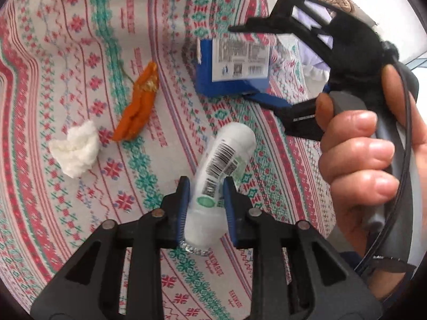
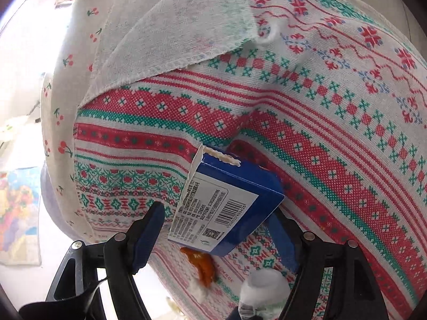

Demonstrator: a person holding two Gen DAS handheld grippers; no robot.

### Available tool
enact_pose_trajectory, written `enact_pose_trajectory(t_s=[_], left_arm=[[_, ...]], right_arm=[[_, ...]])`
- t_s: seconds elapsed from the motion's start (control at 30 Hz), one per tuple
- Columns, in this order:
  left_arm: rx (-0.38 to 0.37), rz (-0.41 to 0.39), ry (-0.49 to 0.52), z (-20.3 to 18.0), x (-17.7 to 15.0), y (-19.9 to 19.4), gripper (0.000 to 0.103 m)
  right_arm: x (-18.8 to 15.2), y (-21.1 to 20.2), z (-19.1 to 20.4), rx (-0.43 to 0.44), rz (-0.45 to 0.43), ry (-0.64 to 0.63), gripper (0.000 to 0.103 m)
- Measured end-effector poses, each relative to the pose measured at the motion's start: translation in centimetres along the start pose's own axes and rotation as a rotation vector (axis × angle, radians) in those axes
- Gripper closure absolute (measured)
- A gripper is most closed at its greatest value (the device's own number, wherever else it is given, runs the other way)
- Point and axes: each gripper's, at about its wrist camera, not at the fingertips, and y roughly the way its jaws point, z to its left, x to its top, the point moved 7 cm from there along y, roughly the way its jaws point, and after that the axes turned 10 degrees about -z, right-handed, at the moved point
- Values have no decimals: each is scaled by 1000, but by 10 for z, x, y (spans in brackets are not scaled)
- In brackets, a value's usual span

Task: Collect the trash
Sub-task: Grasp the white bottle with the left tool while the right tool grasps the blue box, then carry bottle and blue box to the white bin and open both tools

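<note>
A small white bottle with a barcode label lies on the patterned cloth, and my left gripper is shut on its lower half, both blue pads against its sides. The bottle's end also shows in the right wrist view. A blue box with a white label sits beyond it. My right gripper stands open around the box, with a gap at its left pad. The left wrist view shows the right gripper straddling the box, held by a hand.
An orange peel and a wad of white tissue lie left of the bottle on the red and green cloth. A folded-back cloth corner lies beyond the box. The surface drops off at left to a floor with a colourful mat.
</note>
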Motion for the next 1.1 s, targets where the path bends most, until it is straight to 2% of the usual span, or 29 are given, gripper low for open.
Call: enact_pose_trajectory(t_s=[0.07, 0.2, 0.37, 0.5, 0.63, 0.8, 1.0, 1.1], left_arm=[[-19, 7, -9, -2, -4, 4, 74], [-39, 7, -40, -7, -10, 7, 77], [-13, -17, -65, -1, -14, -1, 80], [14, -66, -89, 11, -12, -18, 80], [7, -110, -134, 22, -12, -38, 80], [33, -170, -178, 45, -14, -67, 80], [58, -256, -256, 93, -8, -101, 80], [67, -290, -294, 100, -14, -123, 80]], right_arm=[[2, -2, -1, -11, -7, -29, 37], [6, -12, 1, -6, 3, -49, 38], [-4, -34, 11, -2, 10, -150, 39], [-5, -53, 16, -6, 1, -226, 39], [-4, -64, 24, -7, 0, -296, 39], [-22, -67, 40, 8, 33, -387, 39], [-40, -69, 61, 10, 26, -505, 39], [-51, -68, 73, 9, 18, -571, 39]])
